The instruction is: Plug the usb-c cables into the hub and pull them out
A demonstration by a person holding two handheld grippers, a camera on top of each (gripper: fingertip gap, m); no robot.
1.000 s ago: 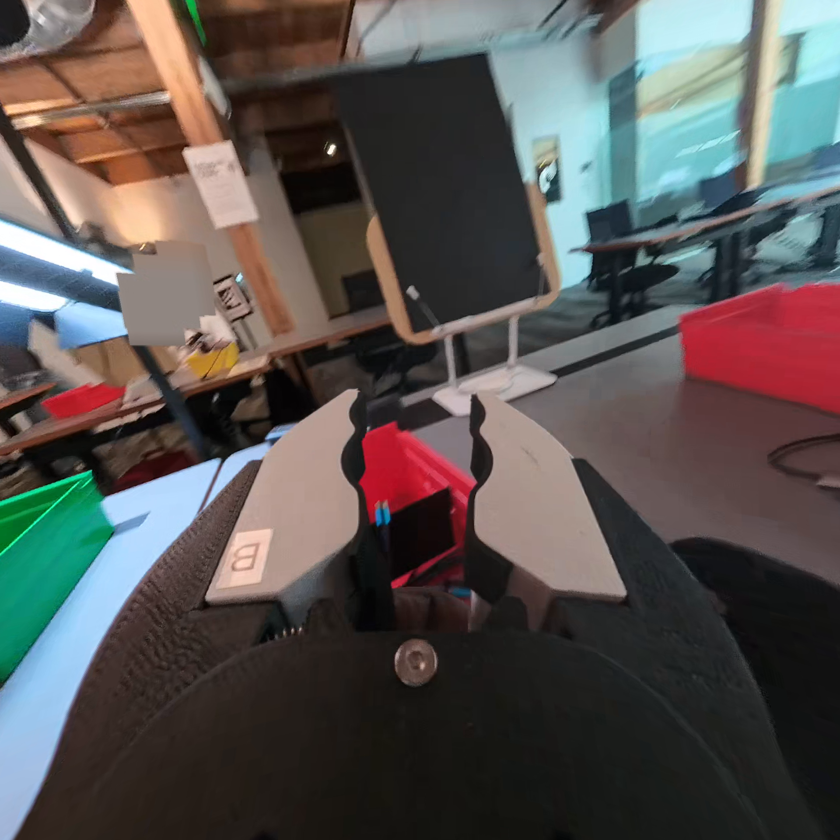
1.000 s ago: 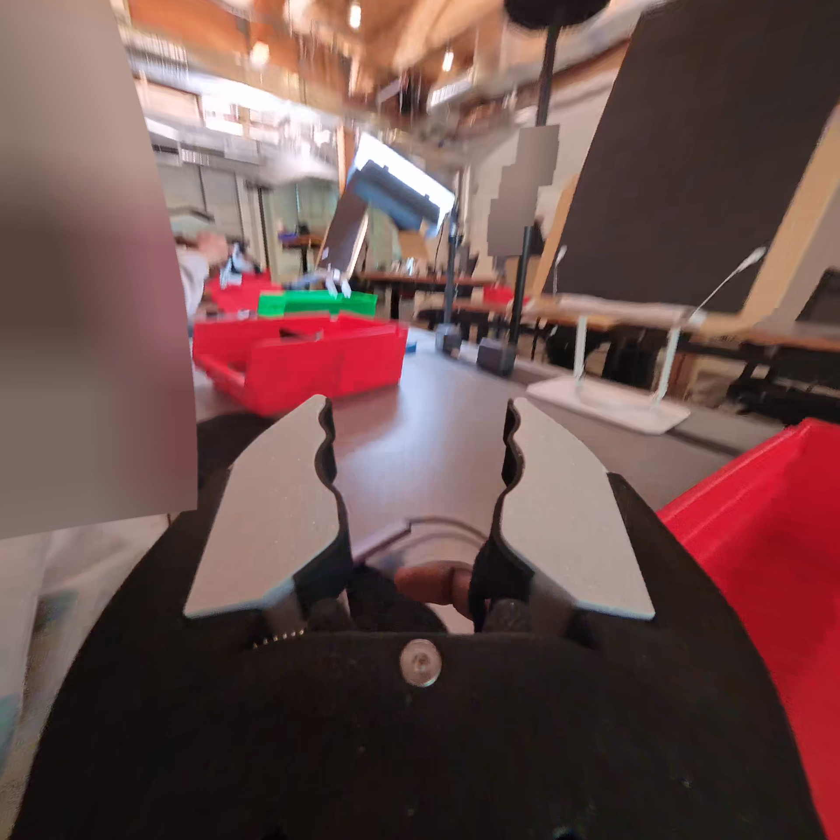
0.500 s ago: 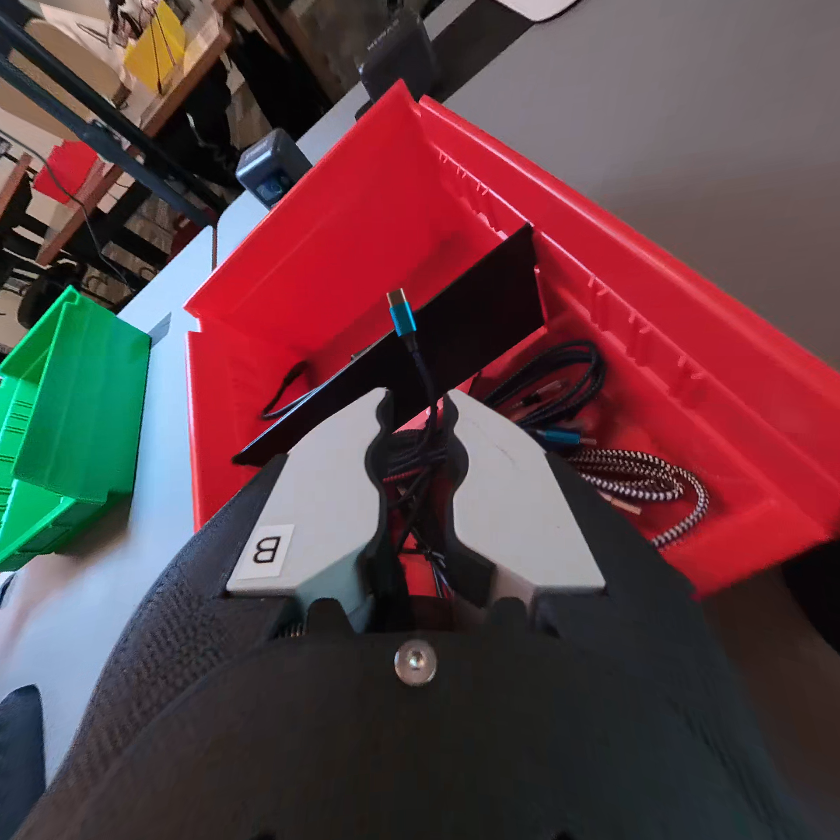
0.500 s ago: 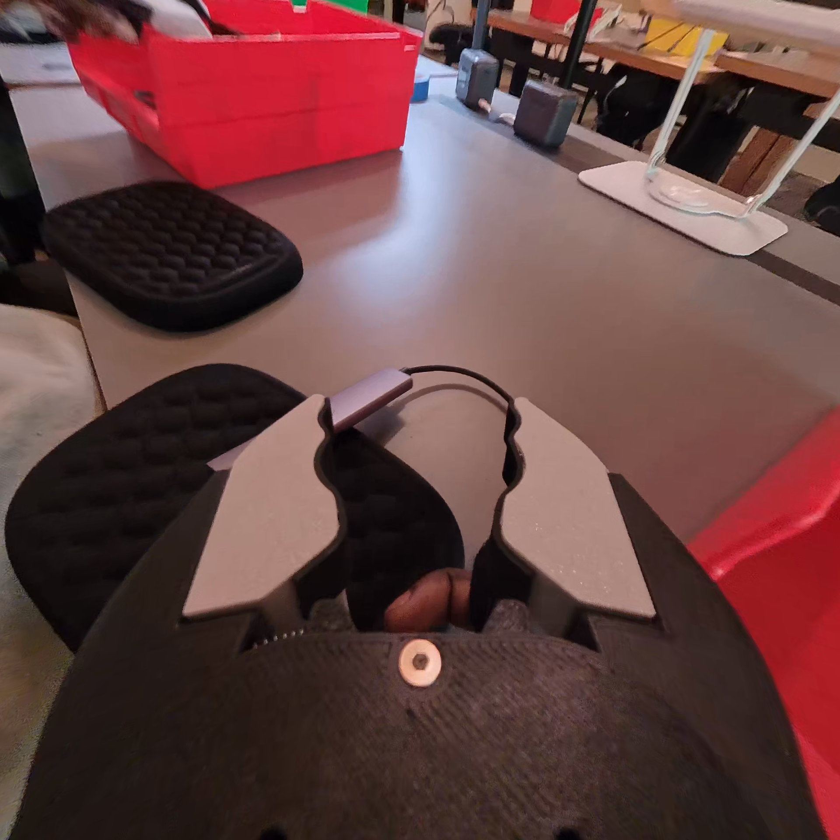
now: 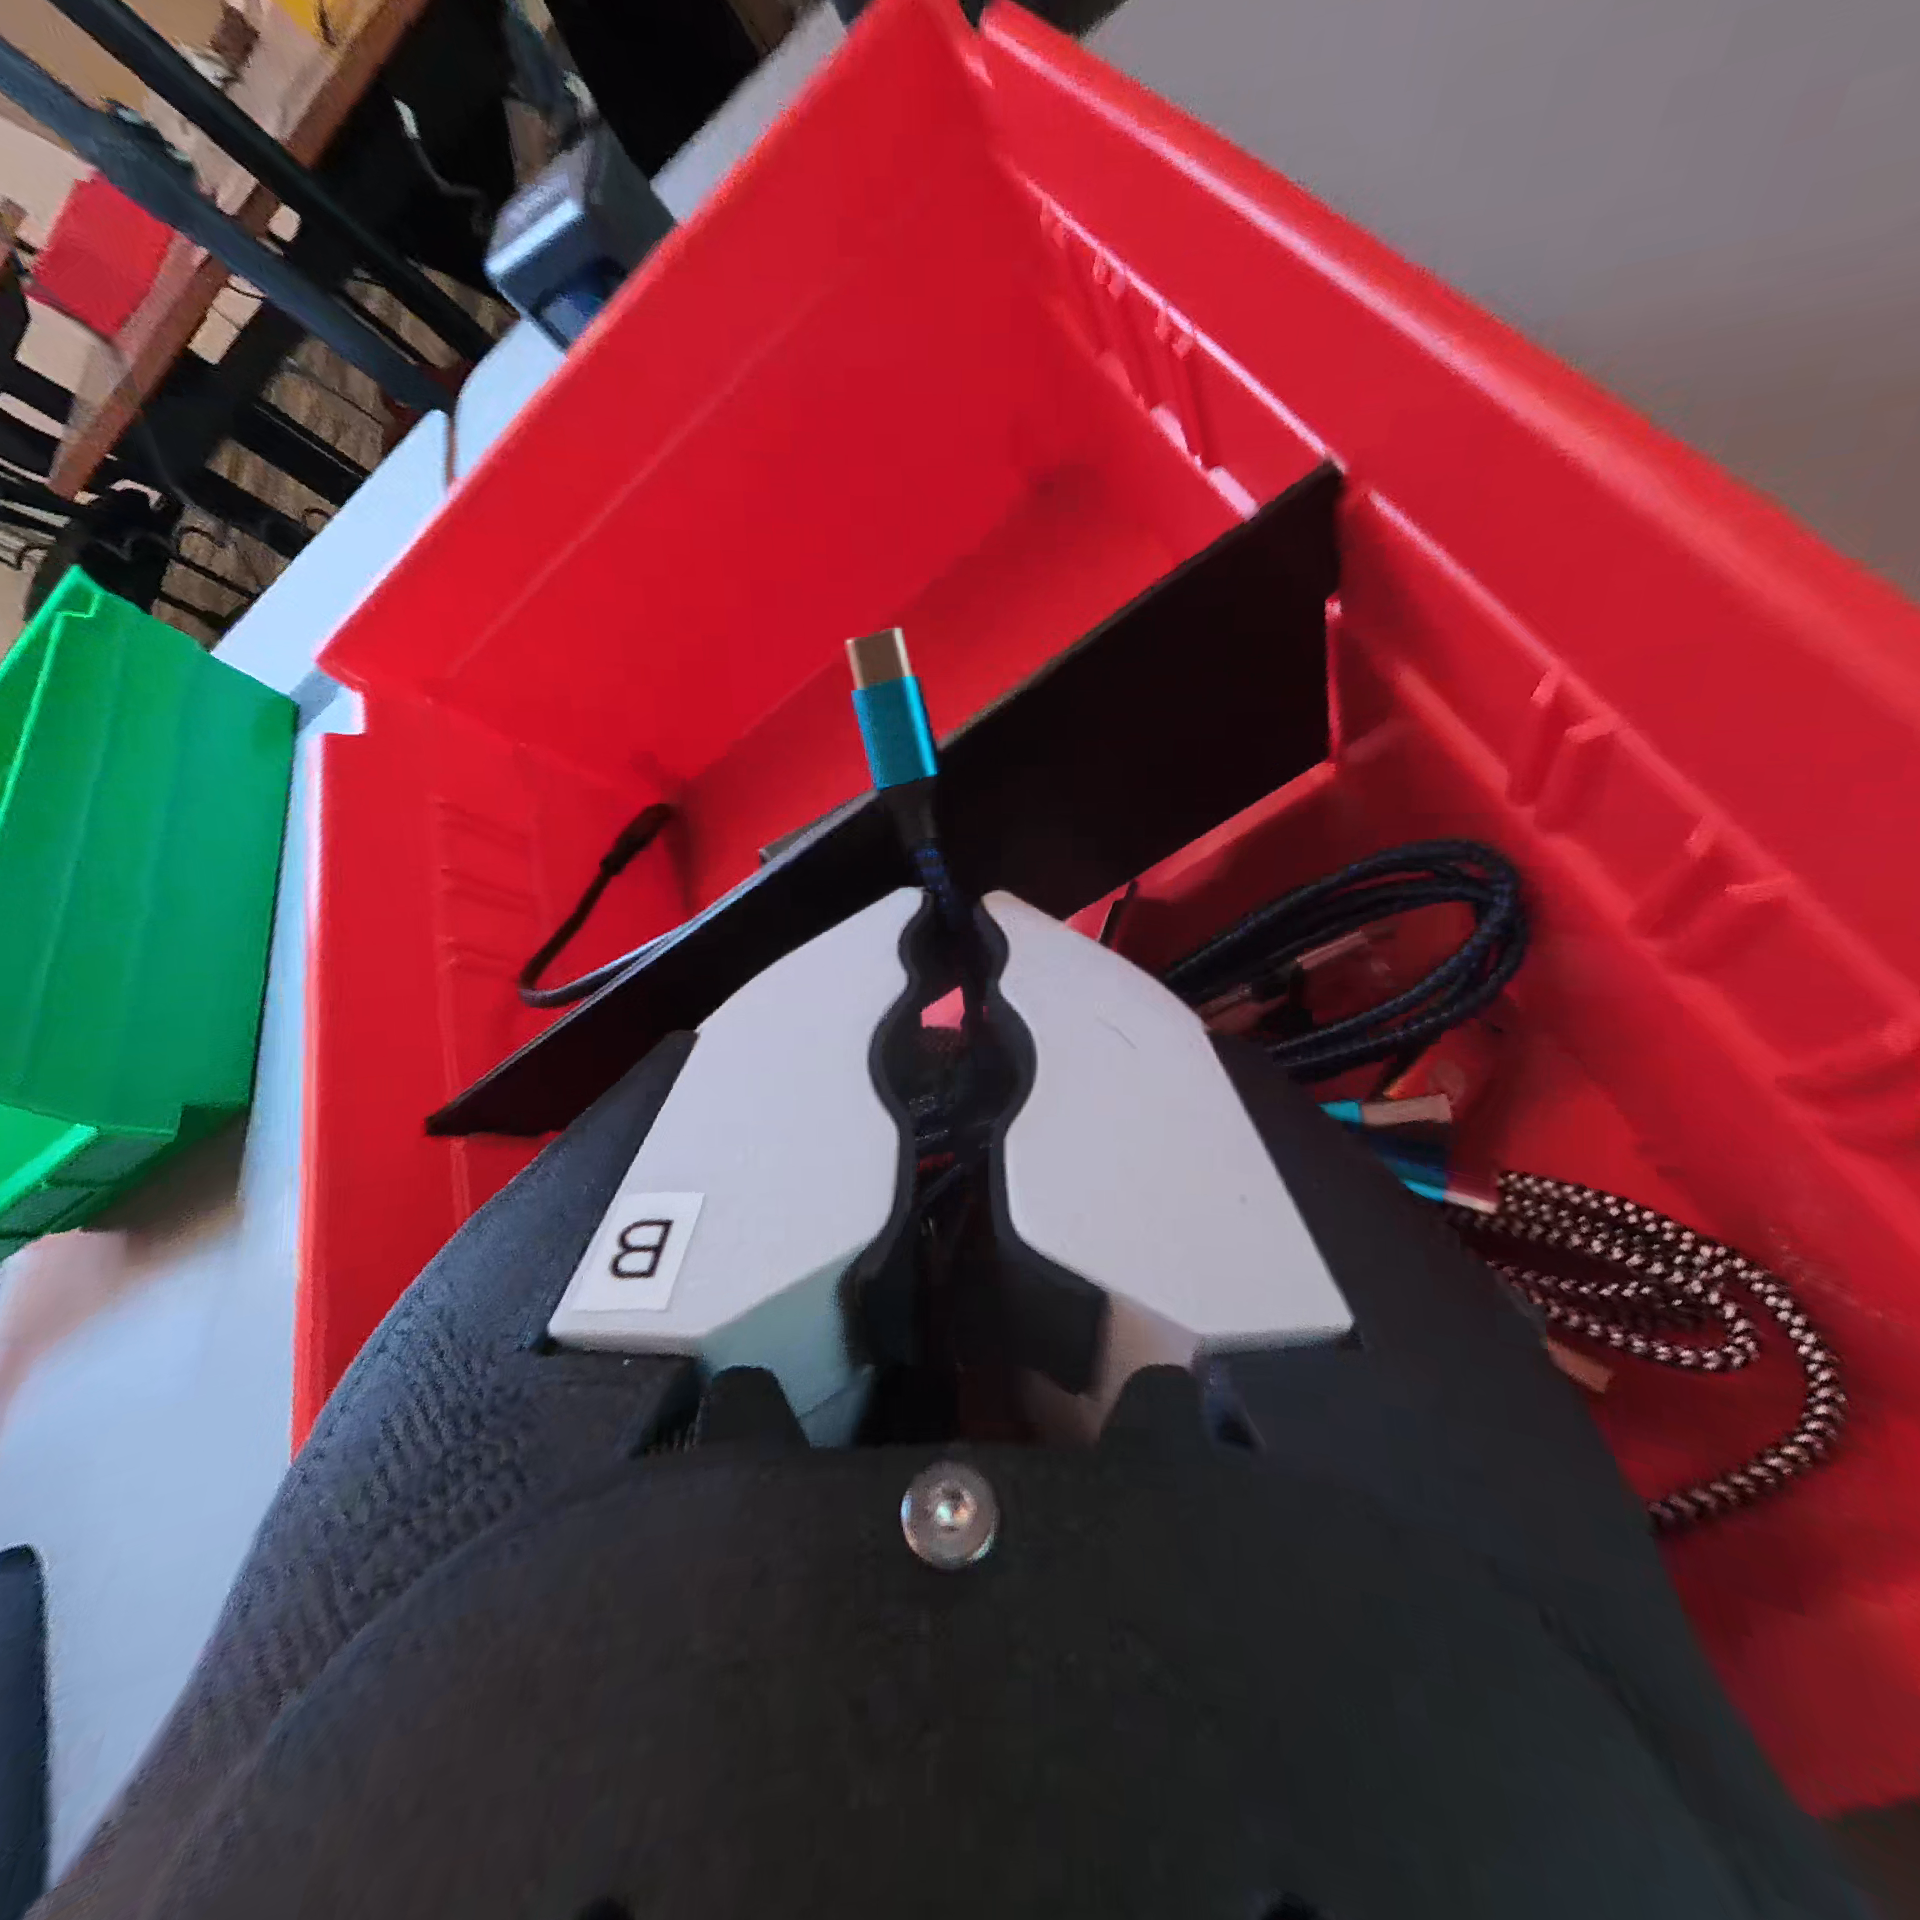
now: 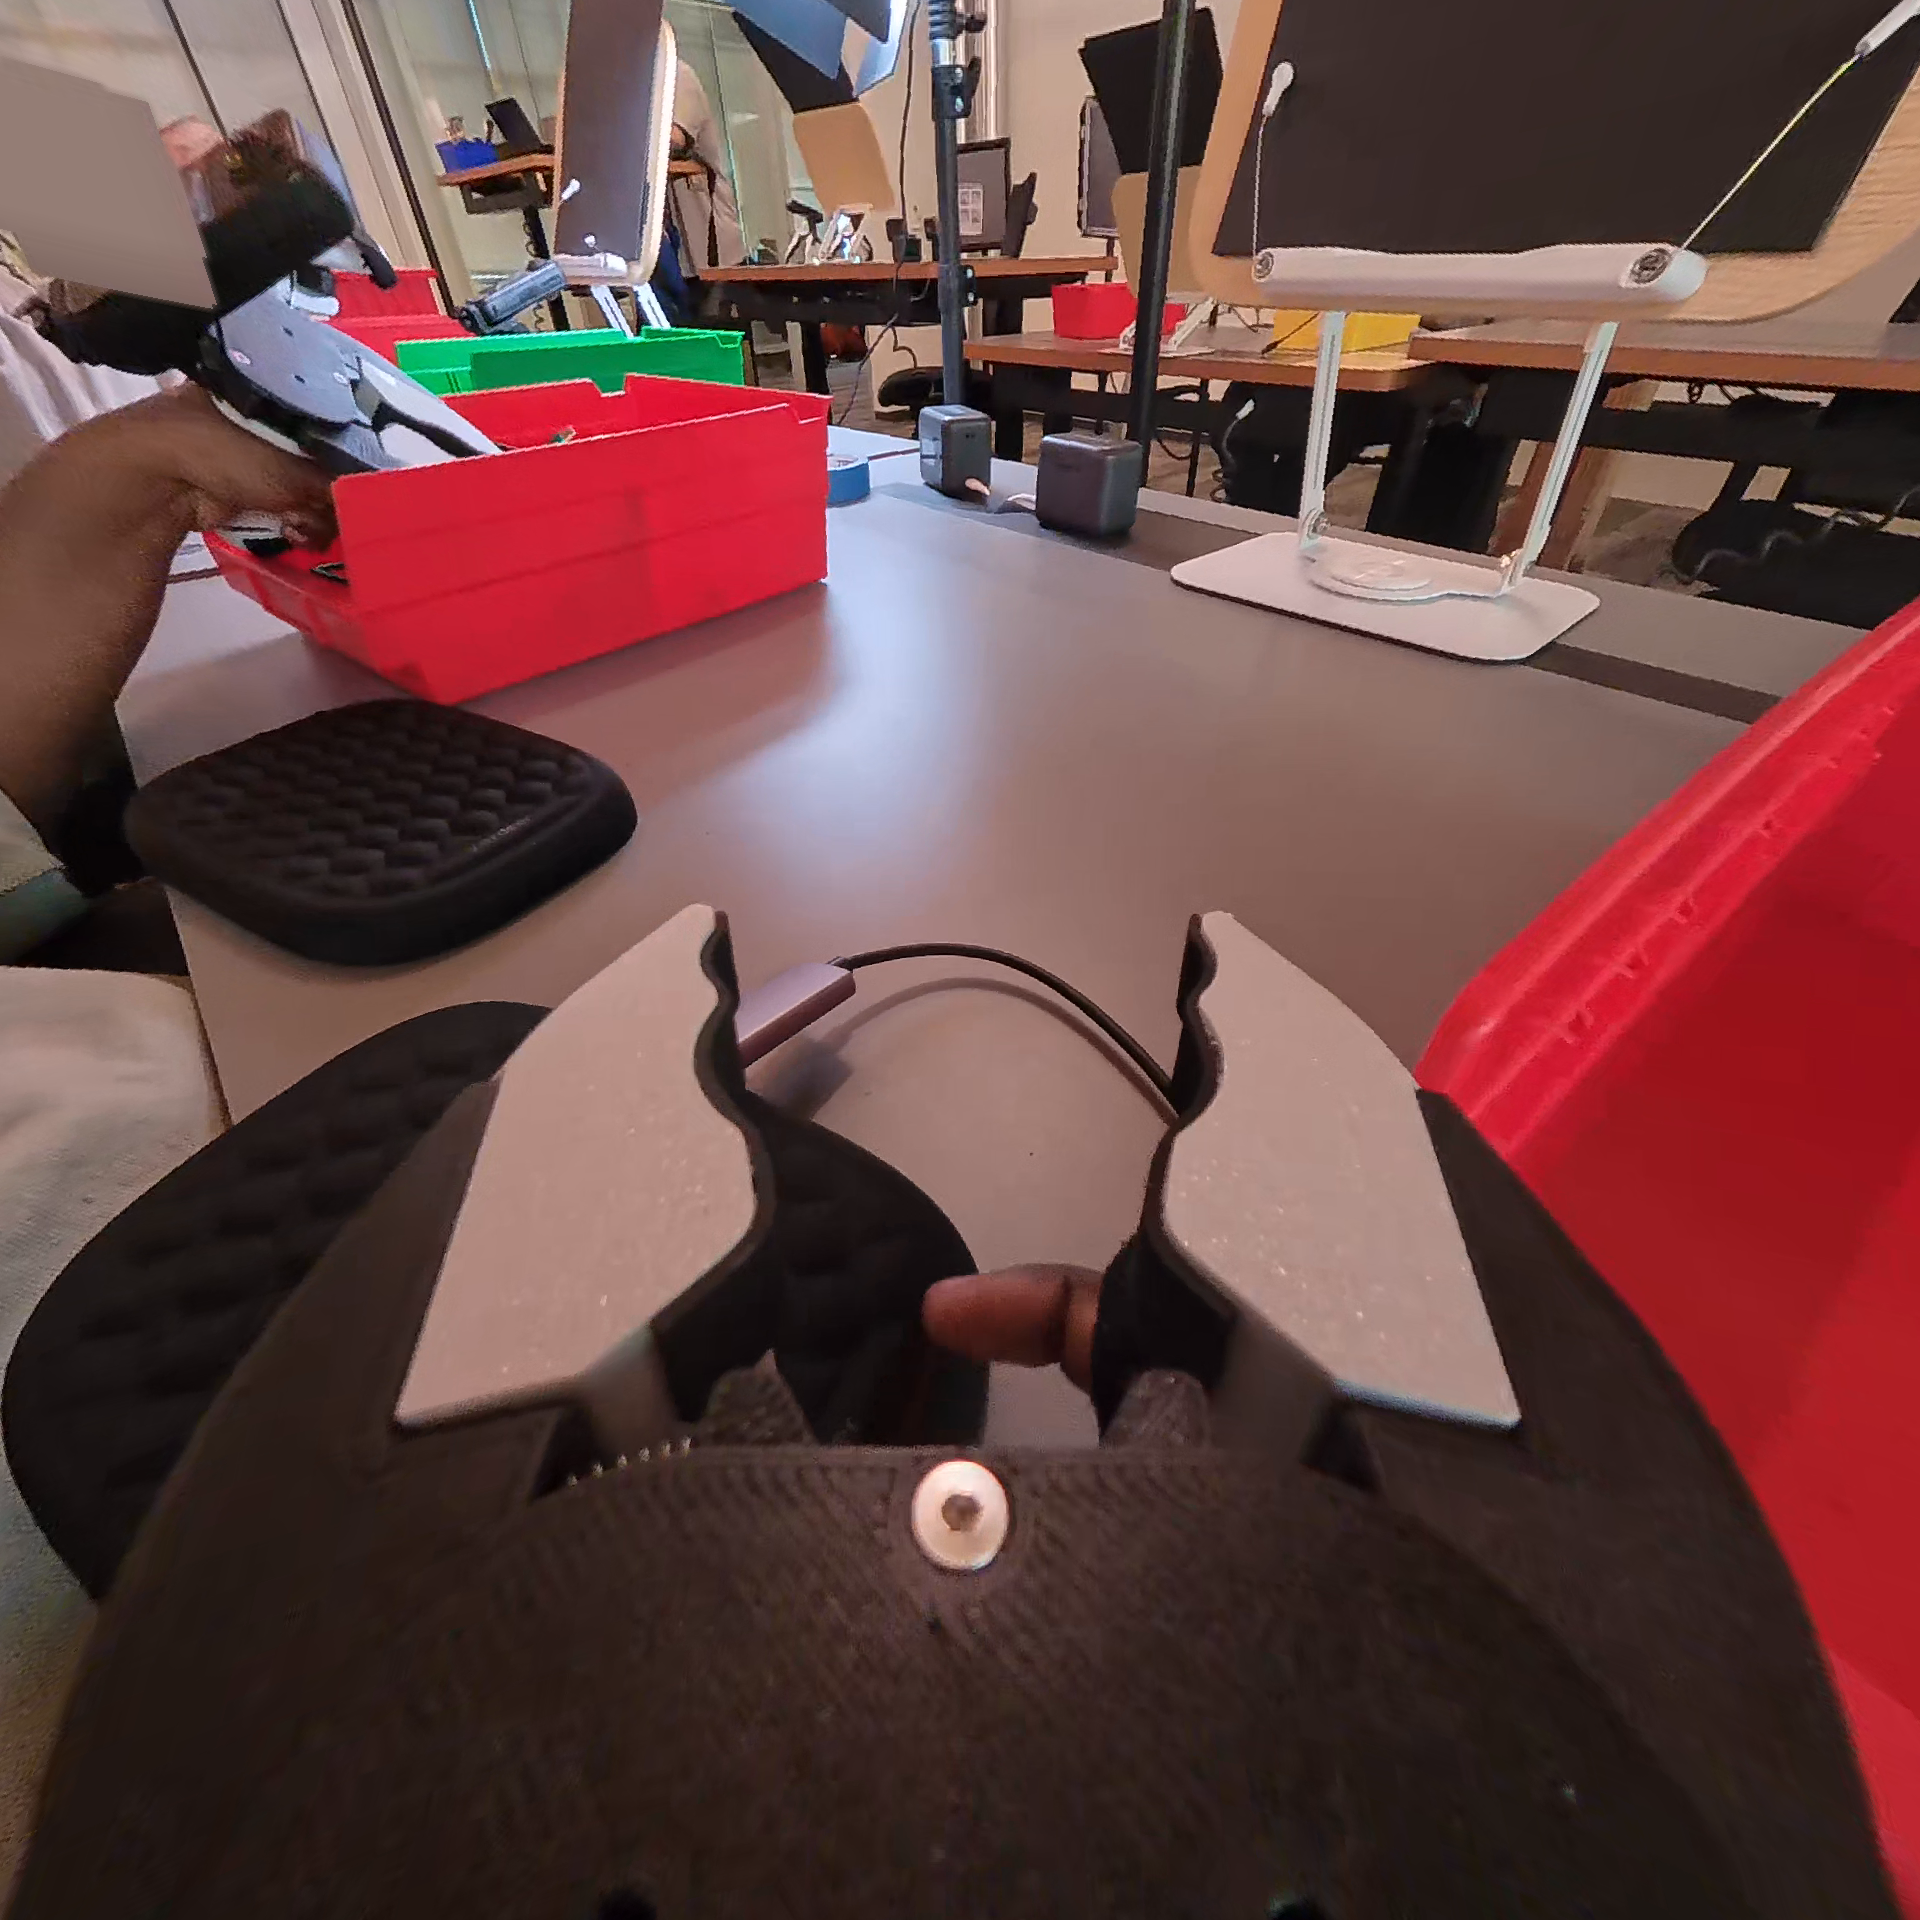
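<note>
L gripper (image 5: 951, 920) clamped on blue-collared braided USB-C cable (image 5: 891, 722) over red plastic bin (image 5: 1558, 582), plug axis pointing fwd; R gripper (image 6: 956, 997) spread wide, empty; slim grey metal hub (image 6: 795, 1003) on table just ahead, prob. nearer R.

Open table (image 6: 1039, 748): bare grey stretch between the two red bins, wide enough to pass through.
Left red bin (image 5: 727, 436): tall walls all round; black divider (image 5: 1091, 769) stands across it, coiled cables (image 5: 1382, 966) crowd the near compartment.
Near edge: two black pads (image 6: 384, 821) lie low.
Right side: red bin wall (image 6: 1714, 987) stands close.
Far side: white stand base (image 6: 1392, 592) and two grey cubes (image 6: 1091, 483).
</note>
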